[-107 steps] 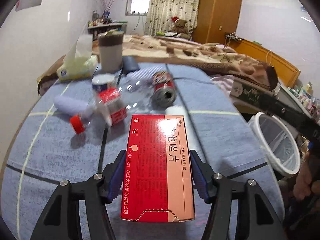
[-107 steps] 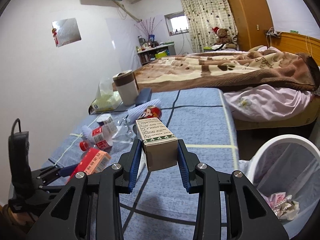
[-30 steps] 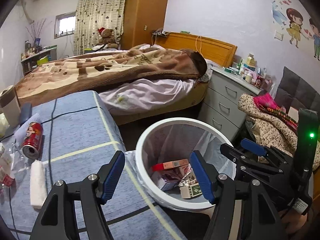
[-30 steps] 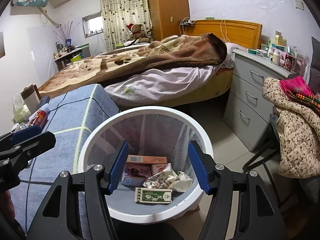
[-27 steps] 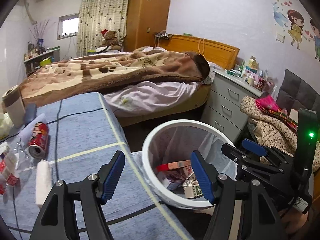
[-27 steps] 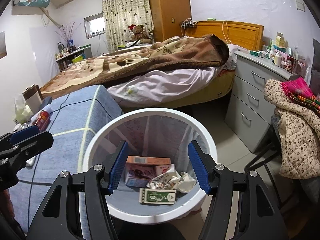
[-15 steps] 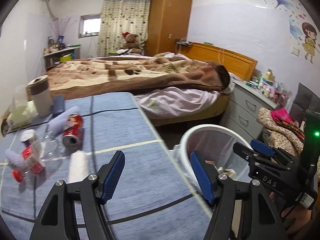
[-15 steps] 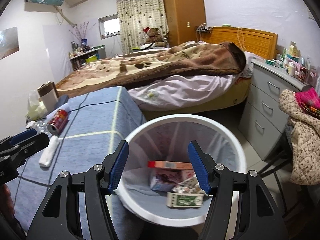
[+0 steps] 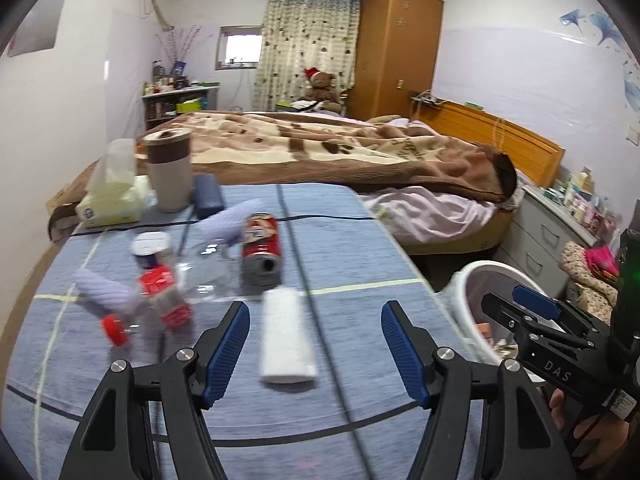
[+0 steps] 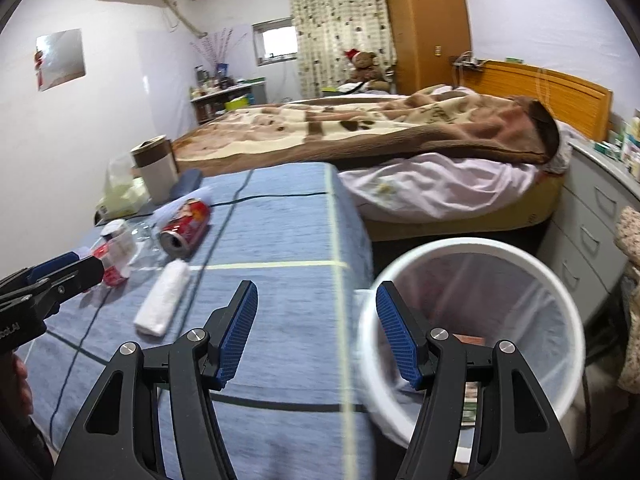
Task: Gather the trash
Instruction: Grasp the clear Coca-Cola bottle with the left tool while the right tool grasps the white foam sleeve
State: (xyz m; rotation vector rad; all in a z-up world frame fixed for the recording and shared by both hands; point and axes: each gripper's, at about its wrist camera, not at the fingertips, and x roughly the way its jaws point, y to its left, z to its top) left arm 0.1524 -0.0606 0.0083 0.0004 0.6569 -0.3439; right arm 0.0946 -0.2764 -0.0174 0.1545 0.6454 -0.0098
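Note:
My left gripper (image 9: pixel 316 340) is open and empty above the blue-clothed table (image 9: pixel 352 240). A white paper roll (image 9: pixel 286 338) lies just ahead, between its fingers in the picture. Beyond it lie a red can (image 9: pixel 260 250) on its side, a clear plastic bottle (image 9: pixel 160 296) with a red label and red cap, and lilac rolls (image 9: pixel 106 290). My right gripper (image 10: pixel 316 328) is open and empty over the table's right edge. The white bin (image 10: pixel 476 320) stands to its right with boxes and wrappers inside. The can (image 10: pixel 186 228) and the paper roll (image 10: pixel 164 298) show at left.
At the table's far left stand a tissue pack (image 9: pixel 112 200), a brown-lidded cup (image 9: pixel 168 172) and a dark case (image 9: pixel 208 200). A bed with a brown blanket (image 9: pixel 360 152) lies behind. Grey drawers (image 10: pixel 596 224) stand beyond the bin.
Both grippers swung left, from over the bin toward the table. The bin slid to the right in both views, and the can, bottle and paper roll came into the centre of the left view.

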